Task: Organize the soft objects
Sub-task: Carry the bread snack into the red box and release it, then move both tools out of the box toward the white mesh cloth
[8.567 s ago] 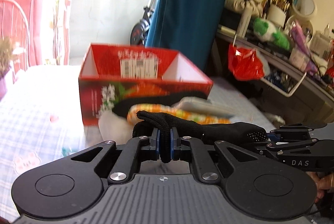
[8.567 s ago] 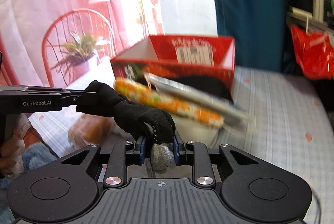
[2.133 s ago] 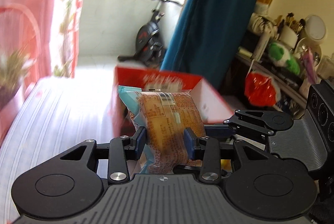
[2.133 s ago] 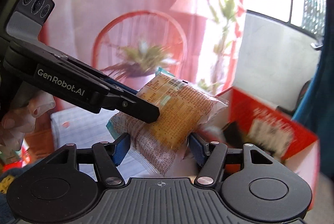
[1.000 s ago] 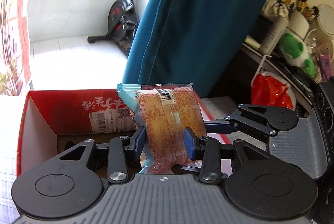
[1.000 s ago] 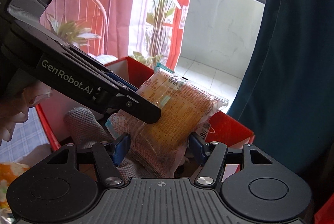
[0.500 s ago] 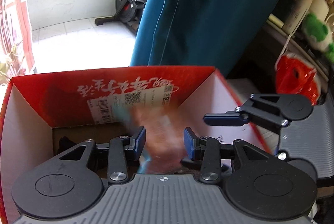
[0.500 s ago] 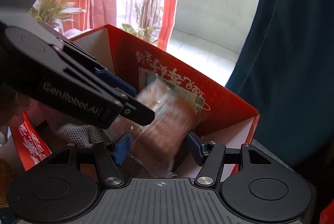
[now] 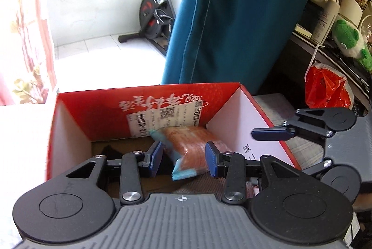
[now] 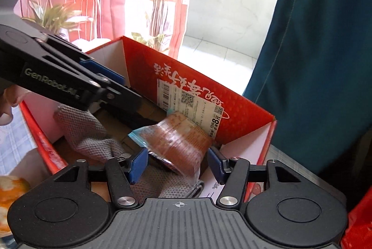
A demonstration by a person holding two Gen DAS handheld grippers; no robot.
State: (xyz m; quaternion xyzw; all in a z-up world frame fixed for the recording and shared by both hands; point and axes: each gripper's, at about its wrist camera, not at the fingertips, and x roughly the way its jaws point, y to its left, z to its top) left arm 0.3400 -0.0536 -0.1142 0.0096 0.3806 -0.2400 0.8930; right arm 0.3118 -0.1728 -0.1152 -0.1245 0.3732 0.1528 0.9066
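Now packet [image 9: 186,146] lies in red box [image 9: 104,112], below and between open left gripper [image 9: 183,158] pads, untouched; right gripper [image 10: 177,163] open, just been closing, packet between pads, unpressed.

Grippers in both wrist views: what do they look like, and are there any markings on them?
Both grippers, left gripper and right gripper, are matte black linkage arms with silver pivot bolts, round black hubs and a ribbed grey base bearing a small crosshair mark. Their finger pads are blue. The right wrist view shows white "GenRobot.AI" lettering on the left gripper's side.
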